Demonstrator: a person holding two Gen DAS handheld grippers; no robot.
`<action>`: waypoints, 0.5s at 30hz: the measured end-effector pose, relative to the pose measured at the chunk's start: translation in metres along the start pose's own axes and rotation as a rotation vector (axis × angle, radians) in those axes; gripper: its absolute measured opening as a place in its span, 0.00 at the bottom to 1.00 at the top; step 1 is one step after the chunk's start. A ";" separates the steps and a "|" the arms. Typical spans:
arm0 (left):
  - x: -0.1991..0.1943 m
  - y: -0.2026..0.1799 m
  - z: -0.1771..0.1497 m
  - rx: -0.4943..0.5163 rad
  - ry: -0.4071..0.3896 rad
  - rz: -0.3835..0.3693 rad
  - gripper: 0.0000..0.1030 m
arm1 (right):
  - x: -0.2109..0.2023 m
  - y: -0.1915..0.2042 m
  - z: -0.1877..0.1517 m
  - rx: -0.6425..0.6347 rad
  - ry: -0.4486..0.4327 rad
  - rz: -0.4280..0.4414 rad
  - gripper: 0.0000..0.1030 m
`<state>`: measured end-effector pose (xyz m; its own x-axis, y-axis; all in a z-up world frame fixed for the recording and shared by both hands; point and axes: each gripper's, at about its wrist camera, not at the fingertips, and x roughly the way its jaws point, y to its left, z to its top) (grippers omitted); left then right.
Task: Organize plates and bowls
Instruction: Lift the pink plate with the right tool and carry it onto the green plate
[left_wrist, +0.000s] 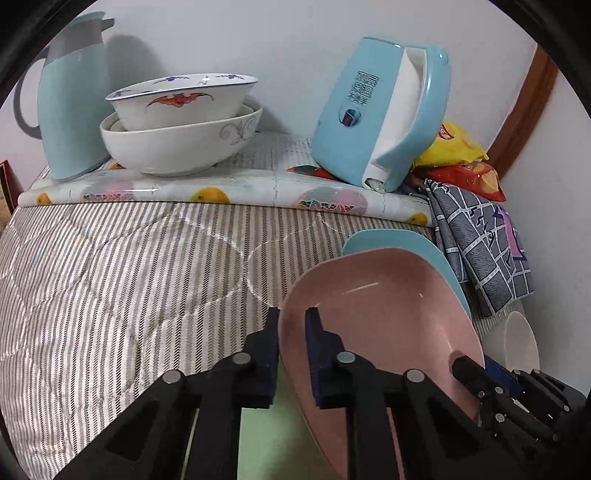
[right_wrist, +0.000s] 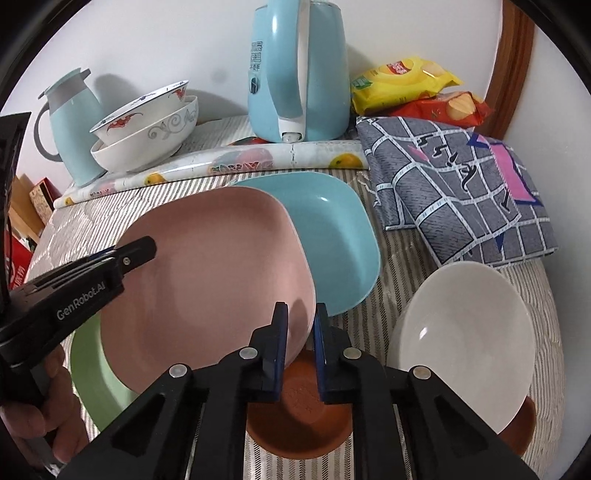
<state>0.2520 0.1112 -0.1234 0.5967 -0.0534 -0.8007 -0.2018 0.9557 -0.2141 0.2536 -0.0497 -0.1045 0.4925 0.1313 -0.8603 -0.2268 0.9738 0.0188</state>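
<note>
Over green plate (right_wrist: 86, 373), pink plate (right_wrist: 207, 280) tilted, glossy

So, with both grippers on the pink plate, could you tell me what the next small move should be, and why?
Probably lower the pink plate onto the green plate just beneath it. The left gripper and right gripper each pinch its rim, it hangs tilted, and the blue plate lies behind it.

Striped cloth (left_wrist: 129, 280) open at left; stacked bowls (left_wrist: 177, 129), kettle (left_wrist: 380, 114) block far edge.
</note>
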 end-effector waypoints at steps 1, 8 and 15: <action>-0.001 0.002 0.000 -0.007 -0.001 -0.005 0.11 | 0.000 0.000 0.000 -0.004 -0.002 0.001 0.11; -0.013 0.009 -0.004 -0.018 -0.012 -0.011 0.10 | -0.006 0.001 0.001 0.007 -0.031 0.015 0.08; -0.029 0.015 -0.010 -0.035 -0.025 -0.002 0.09 | -0.019 0.005 -0.001 0.007 -0.057 0.036 0.07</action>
<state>0.2238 0.1241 -0.1087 0.6159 -0.0473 -0.7864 -0.2276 0.9449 -0.2352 0.2424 -0.0476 -0.0887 0.5313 0.1769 -0.8285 -0.2395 0.9694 0.0534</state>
